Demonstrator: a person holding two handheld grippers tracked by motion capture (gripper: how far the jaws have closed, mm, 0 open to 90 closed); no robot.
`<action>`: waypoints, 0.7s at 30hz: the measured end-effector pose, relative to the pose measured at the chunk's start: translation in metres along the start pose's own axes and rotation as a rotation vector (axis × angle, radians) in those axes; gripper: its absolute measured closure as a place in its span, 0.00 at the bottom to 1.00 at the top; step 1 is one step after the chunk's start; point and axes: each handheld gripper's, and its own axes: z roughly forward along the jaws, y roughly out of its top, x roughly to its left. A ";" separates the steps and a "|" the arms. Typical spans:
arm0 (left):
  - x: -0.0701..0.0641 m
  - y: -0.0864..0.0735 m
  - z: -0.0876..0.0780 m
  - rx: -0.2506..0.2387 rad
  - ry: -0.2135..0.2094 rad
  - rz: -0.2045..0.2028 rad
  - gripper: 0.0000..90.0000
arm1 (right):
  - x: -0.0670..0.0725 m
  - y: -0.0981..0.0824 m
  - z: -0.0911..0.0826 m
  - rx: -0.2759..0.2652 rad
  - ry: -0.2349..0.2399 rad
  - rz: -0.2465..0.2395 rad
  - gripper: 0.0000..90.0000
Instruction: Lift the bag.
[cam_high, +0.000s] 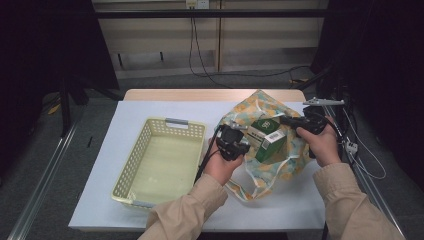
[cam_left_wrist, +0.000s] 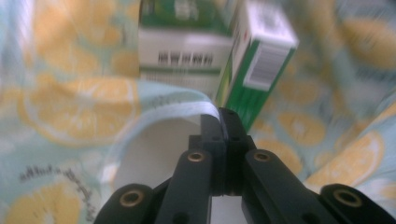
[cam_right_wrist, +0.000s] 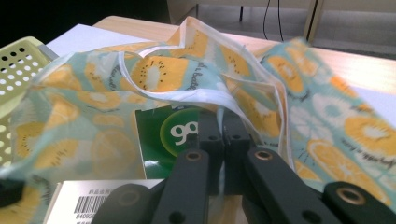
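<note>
So you've got both grippers on that fruit-print cloth bag (cam_high: 260, 107) sitting on the right half of the table (cam_high: 100, 200). Your left gripper (cam_high: 239, 145) is at the bag's near-left edge, and in the left gripper view its jaws are pressed together with the pale blue hem (cam_left_wrist: 205, 108) of the bag's opening pinched right at the tips. Your right gripper (cam_high: 286, 120) is on the far-right side of the opening, and the right gripper view has its jaws closed too, clamped on the white-edged rim (cam_right_wrist: 219, 99) of the cloth. Between the two of them the mouth of the bag is held apart.

Inside the opening there's a green and white box (cam_high: 270, 142) standing tilted, barcode label on its top end, and a second green box (cam_high: 262, 125) just behind it, touching or nearly so. The left gripper view is a bit blurry, so the print on them is hard to read.

Off to the left sits the yellow perforated basket (cam_high: 145, 150), well apart from the bag.
</note>
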 end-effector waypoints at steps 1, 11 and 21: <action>-0.001 0.007 -0.005 -0.018 0.001 -0.002 1.00 | 0.001 0.003 -0.002 -0.002 -0.001 -0.003 1.00; 0.005 0.073 -0.055 -0.131 0.047 0.033 1.00 | 0.001 0.037 -0.024 -0.052 -0.026 -0.037 1.00; 0.009 0.121 -0.072 -0.183 0.073 0.077 1.00 | 0.003 0.075 -0.042 -0.108 -0.044 -0.061 1.00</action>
